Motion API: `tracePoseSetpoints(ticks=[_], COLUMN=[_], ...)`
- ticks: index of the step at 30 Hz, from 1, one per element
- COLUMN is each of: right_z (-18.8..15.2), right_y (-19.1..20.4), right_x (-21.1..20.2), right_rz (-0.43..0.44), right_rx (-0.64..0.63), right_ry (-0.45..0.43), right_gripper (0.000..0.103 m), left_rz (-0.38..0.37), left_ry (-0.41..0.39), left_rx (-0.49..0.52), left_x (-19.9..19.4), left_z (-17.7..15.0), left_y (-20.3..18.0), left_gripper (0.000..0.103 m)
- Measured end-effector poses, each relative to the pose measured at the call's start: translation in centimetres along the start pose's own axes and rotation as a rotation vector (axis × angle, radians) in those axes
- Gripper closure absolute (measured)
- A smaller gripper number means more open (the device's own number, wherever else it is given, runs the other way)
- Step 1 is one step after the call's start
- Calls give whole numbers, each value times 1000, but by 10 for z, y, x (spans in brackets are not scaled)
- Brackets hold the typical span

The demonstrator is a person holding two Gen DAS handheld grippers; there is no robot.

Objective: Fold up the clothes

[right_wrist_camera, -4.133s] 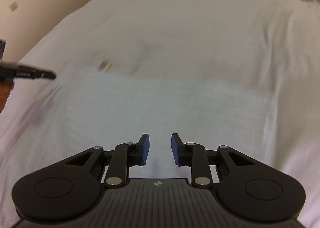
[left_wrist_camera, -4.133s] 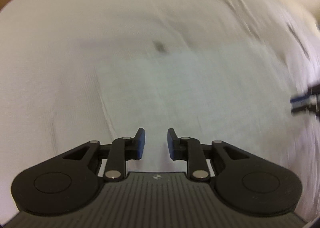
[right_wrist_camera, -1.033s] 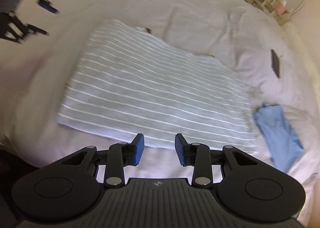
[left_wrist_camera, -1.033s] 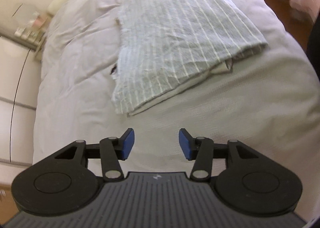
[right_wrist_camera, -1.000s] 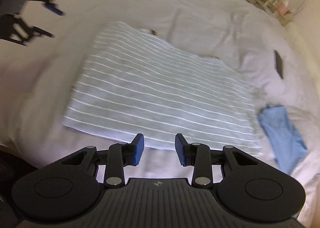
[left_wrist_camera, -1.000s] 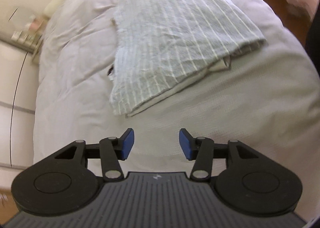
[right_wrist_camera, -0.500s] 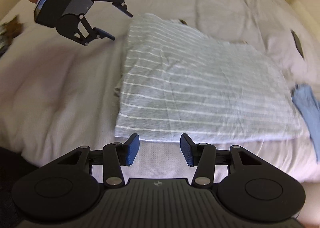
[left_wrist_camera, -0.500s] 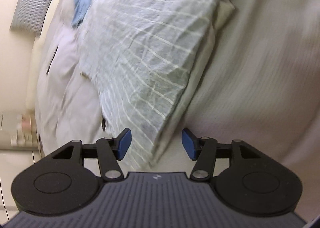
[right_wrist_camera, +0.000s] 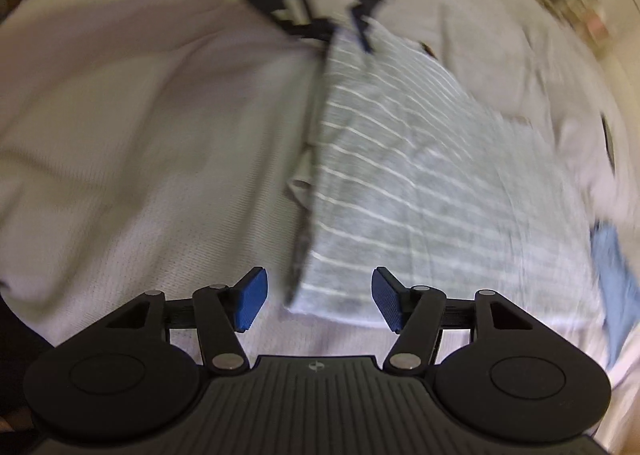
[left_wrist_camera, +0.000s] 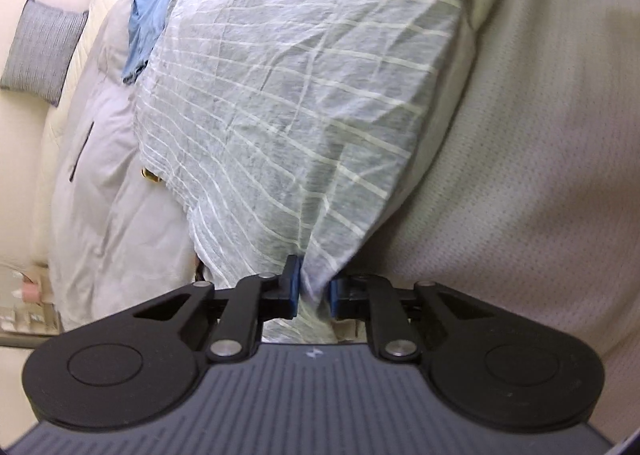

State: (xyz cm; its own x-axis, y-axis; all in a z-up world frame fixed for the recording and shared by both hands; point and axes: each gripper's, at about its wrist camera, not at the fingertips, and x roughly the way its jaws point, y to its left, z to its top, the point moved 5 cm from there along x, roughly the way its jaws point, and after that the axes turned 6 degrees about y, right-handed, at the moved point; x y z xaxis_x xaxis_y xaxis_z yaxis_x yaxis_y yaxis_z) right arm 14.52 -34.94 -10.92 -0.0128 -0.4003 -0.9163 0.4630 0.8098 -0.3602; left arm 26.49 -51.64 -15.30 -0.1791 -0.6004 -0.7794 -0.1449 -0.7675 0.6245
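Observation:
A grey-blue garment with thin white stripes lies folded flat on the white bed cover. My left gripper is shut on its near corner, with cloth bunched between the blue pads. In the right wrist view the same striped garment stretches away to the right, and my left gripper shows blurred at its far corner. My right gripper stands open just short of the garment's near corner, which lies between the fingers' line and slightly ahead.
A light blue cloth lies beyond the striped garment, seen also as the blue cloth at the right edge. A grey patterned pillow leans at the headboard. A dark flat object rests on the cover.
My left gripper has moved in and shut on the garment's corner. My right gripper has come closer to the opposite near corner and opened wider.

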Motion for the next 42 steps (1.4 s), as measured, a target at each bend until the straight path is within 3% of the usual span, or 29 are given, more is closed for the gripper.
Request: tracePoseSetpoints(ticks=[4, 7, 9, 10, 11, 23, 26, 33, 42], right_z=[4, 4, 4, 4, 4, -3, -8, -35, -98], right_y=[7, 3, -3, -7, -12, -106, -144, -254, -381], right_x=[14, 21, 24, 25, 23, -57, -73, -72, -1], right_rz=[-72, -105, -85, -70, -60, 141, 216, 288, 442], right_rx=[-70, -83, -71, -56, -35, 262, 346, 487, 707], right_ry=[16, 22, 33, 40, 35, -91, -113, -160, -163], right_gripper=[44, 51, 68, 86, 97, 98, 98, 98, 99], left_rz=[-17, -25, -29, -31, -35, -82, -151, -285, -448], left_ry=[0, 6, 14, 17, 19, 10, 20, 38, 37], left_rx=[-16, -23, -29, -34, -37, -65, -42, 28, 24], left_x=[-1, -1, -2, -4, -7, -52, -48, 4, 115], left_z=[0, 1, 2, 2, 2, 34, 51, 107, 177], left_y=[0, 0, 0, 1, 4, 117, 156, 246, 326], left_gripper=[91, 91, 93, 93, 94, 96, 96, 96, 96])
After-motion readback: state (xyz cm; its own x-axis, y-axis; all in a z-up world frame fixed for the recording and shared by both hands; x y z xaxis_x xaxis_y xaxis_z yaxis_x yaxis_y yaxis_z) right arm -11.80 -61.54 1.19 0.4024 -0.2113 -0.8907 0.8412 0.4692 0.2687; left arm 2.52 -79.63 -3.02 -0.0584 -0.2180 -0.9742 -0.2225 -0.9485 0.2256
